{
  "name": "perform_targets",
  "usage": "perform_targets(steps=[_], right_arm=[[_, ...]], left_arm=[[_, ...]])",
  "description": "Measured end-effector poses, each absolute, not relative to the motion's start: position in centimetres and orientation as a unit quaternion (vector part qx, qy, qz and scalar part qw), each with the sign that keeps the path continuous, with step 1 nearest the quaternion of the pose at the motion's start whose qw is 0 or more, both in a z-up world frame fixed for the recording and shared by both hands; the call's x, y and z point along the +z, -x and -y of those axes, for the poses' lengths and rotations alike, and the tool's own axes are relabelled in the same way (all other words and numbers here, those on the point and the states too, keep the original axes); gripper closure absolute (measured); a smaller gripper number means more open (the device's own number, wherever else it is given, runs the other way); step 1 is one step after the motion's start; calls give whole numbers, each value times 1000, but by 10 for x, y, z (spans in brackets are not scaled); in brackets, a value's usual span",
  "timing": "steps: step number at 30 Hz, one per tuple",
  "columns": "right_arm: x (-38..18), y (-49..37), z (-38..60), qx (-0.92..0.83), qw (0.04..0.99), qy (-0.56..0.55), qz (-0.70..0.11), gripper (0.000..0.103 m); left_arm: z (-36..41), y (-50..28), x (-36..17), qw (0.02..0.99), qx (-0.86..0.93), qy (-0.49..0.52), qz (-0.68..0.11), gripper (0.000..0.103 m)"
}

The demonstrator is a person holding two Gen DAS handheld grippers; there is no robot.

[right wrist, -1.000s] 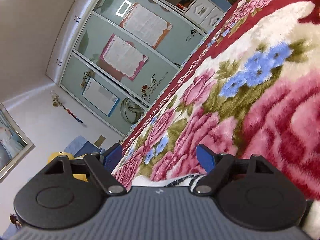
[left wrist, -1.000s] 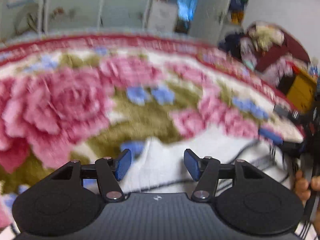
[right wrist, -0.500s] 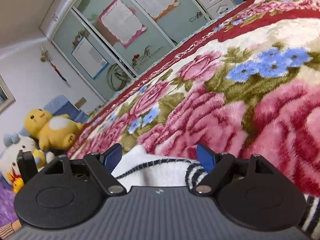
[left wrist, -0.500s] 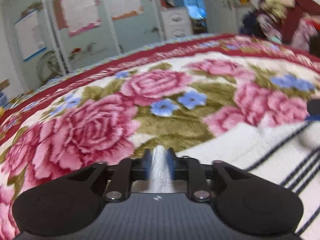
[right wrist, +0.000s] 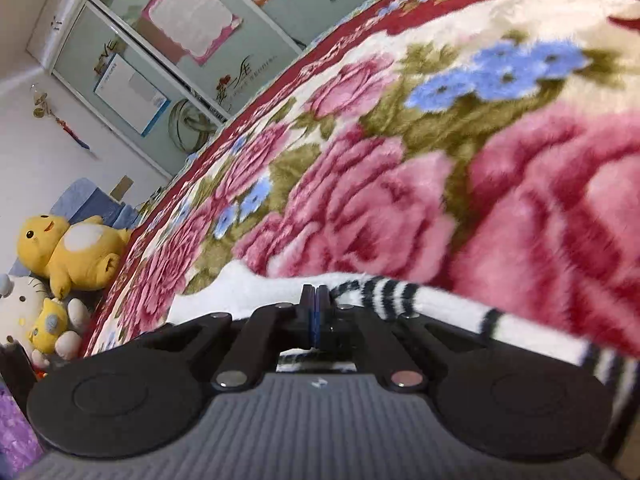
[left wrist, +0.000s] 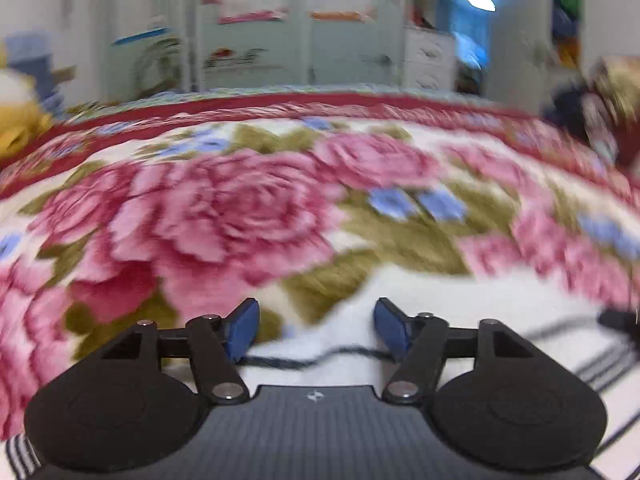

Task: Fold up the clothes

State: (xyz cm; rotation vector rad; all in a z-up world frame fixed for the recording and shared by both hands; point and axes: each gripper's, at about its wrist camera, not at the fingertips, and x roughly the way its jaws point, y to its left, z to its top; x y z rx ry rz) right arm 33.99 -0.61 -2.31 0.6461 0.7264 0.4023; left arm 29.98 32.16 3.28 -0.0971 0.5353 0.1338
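Observation:
A white garment with thin dark stripes [left wrist: 460, 304] lies on a rose-patterned blanket [left wrist: 224, 208]. In the left wrist view my left gripper [left wrist: 316, 330] is open just above the garment's edge, its blue pads apart, nothing between them. In the right wrist view the same white garment [right wrist: 264, 292] has a black-and-white striped cuff [right wrist: 384, 292]. My right gripper [right wrist: 316, 300] is shut, its pads pressed together on the garment's edge beside the cuff.
The blanket [right wrist: 440, 160] covers a bed. Plush toys [right wrist: 72, 252] sit at the bed's left side. Glass wardrobe doors [right wrist: 192, 40] with posters stand behind. A pile of clothes [left wrist: 600, 96] lies at the far right.
My left gripper, shut on the garment half a second ago, has opened and let it go. My right gripper, open before, has closed on the garment's edge.

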Motion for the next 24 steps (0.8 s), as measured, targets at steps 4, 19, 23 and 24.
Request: perform_targets(steps=[4,19,23,24], right_arm=[[-4,-321,-3,224,877,-313,-287,68],[-28,-331,6,232,865,-328,-302,77],[-28,-335,6,241,859,-335,-303,75],[-28,-335,5,242,859,-334,-303,75]], left_arm=[[-337,-279,39,967,42,103,-227,44],[-373,-252,56,958,62,72,-270,55],[-388,-250,36,952,55,24,-300,48],[-390,-249,32,952,52,14,-300,41]])
